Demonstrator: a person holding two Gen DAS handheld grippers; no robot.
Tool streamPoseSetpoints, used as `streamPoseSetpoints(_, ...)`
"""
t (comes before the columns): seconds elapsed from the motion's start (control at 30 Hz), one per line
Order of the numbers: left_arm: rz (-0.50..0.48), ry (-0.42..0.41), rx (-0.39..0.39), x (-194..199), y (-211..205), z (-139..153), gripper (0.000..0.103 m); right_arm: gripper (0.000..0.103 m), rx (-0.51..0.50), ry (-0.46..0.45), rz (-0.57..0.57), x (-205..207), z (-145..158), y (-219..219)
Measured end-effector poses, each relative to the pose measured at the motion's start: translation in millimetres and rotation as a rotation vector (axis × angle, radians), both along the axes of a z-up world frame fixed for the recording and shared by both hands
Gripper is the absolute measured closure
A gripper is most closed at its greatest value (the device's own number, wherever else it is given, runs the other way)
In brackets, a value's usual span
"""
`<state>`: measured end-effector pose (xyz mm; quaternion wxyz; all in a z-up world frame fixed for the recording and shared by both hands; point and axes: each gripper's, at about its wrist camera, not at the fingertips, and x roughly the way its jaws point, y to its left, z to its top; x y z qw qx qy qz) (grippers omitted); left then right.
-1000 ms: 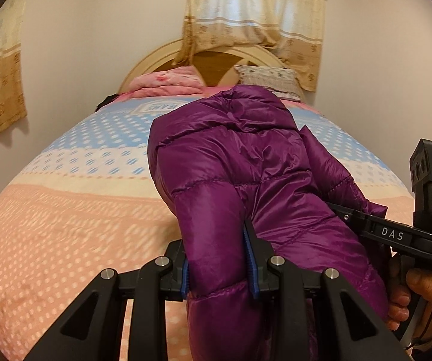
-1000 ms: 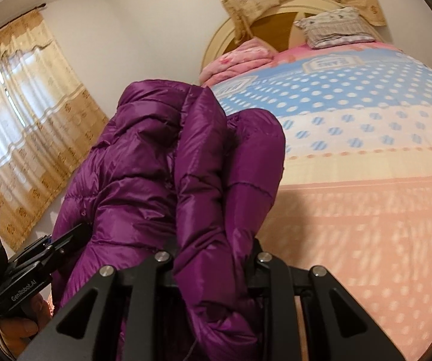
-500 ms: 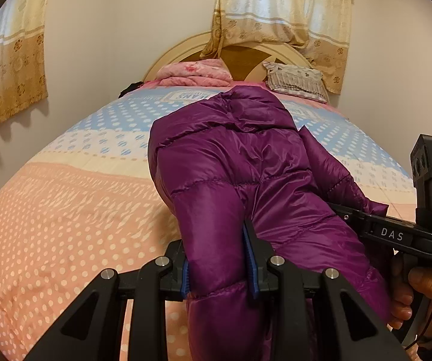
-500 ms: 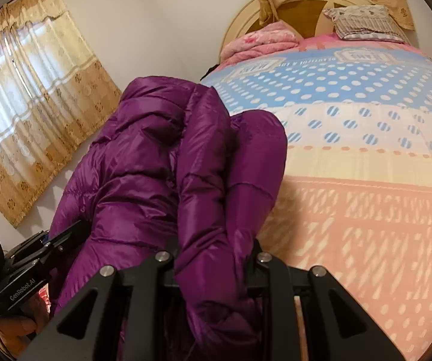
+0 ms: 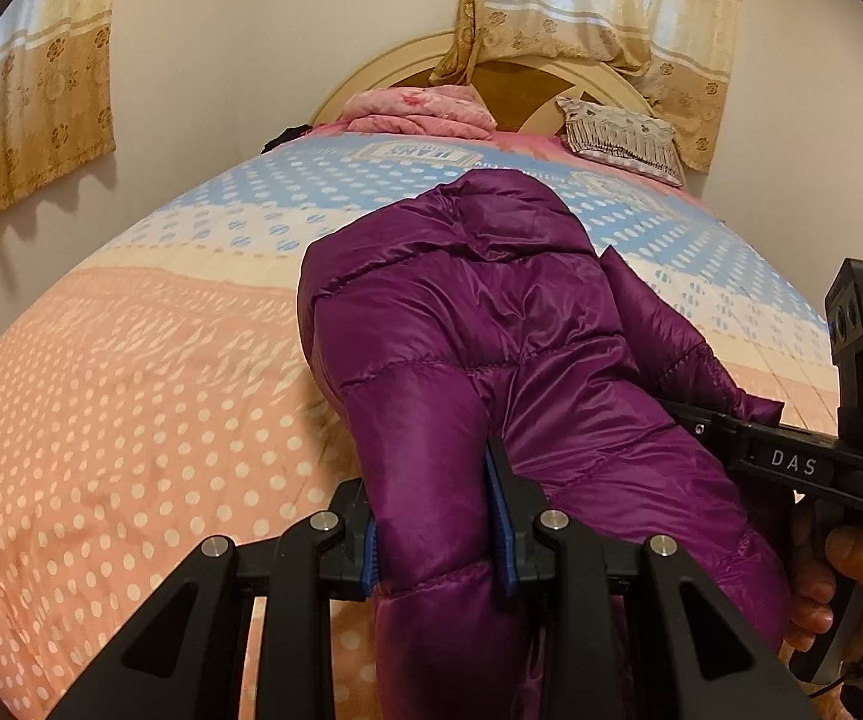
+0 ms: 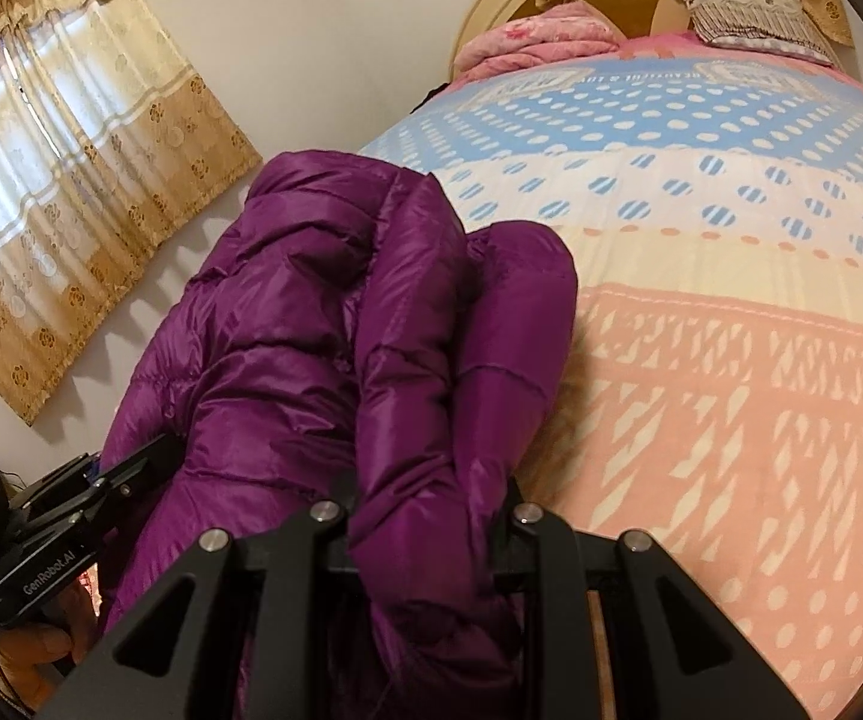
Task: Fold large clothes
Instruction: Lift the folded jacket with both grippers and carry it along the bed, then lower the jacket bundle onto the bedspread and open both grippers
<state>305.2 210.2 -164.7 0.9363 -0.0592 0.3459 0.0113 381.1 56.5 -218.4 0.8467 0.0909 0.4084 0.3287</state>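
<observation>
Glossy purple quilted down jacket (image 5: 491, 360) hung bunched above the peach foot end of the dotted bedspread (image 5: 131, 420). Left gripper (image 5: 434, 531) and right gripper (image 6: 425, 531) each clamped a jacket fold.

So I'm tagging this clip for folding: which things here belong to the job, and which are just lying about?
In the job:
purple down jacket
left gripper, shut on it
right gripper, shut on it
bed cover below

Lying about:
pink folded blanket
patterned pillow
curtains
</observation>
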Motion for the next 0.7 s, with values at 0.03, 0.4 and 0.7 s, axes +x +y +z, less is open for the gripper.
streamPoseSetpoints(0.03,0.001,0.000,-0.001,-1,2,-1,0.073,0.078,-0.001,-0.001,0.002,0,0,1)
streamPoseSetpoints(0.4,0.029,0.035,-0.010,-6,6,-23,0.058,0.077,-0.012,0.017,-0.004,3,-7,1)
streamPoseSetpoints(0.7,0.089,0.032,0.013,-5,8,-31,0.028,0.065,-0.027,0.032,-0.016,4,-15,0)
